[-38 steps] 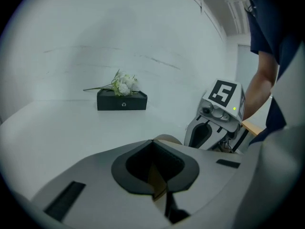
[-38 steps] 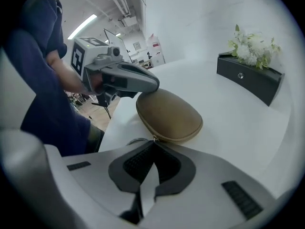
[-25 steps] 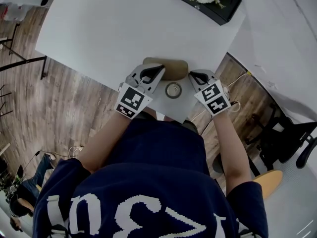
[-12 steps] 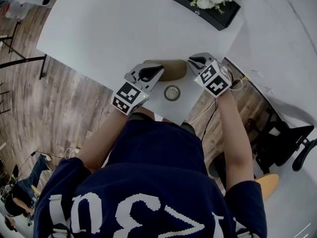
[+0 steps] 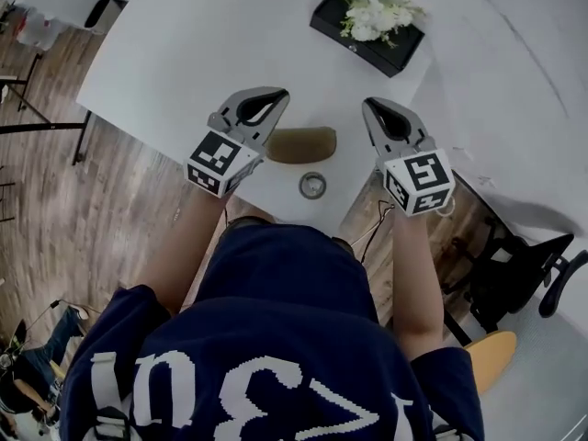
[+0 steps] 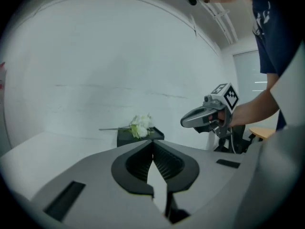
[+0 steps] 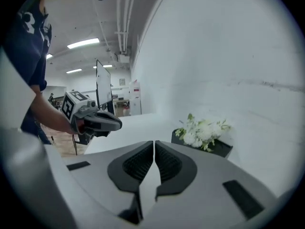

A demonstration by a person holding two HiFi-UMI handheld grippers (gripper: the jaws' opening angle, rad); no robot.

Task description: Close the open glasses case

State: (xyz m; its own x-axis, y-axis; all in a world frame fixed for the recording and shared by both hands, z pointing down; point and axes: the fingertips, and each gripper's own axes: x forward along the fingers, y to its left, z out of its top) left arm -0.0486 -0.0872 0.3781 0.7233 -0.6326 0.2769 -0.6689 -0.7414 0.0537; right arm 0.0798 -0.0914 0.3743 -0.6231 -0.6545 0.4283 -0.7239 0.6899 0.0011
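Observation:
The brown glasses case (image 5: 301,144) lies lengthwise on the white table (image 5: 175,53) near its front corner, and its lid looks down. My left gripper (image 5: 276,93) hangs above the table to the case's left, jaws shut and empty. To the case's right my right gripper (image 5: 369,106) is also raised, shut and empty. Neither touches the case. The left gripper view shows the closed jaw tips (image 6: 153,141) and the right gripper (image 6: 205,116) across from it. The right gripper view shows its tips (image 7: 154,142) together and the left gripper (image 7: 93,118).
A small round metal object (image 5: 312,186) sits on the table just in front of the case. A black box with white flowers (image 5: 367,26) stands at the table's far right corner. Wooden floor lies left of the table; office chairs (image 5: 514,265) stand at the right.
Both grippers have lifted off the case and spread apart, left one leftward, right one rightward. The whole case now shows between them.

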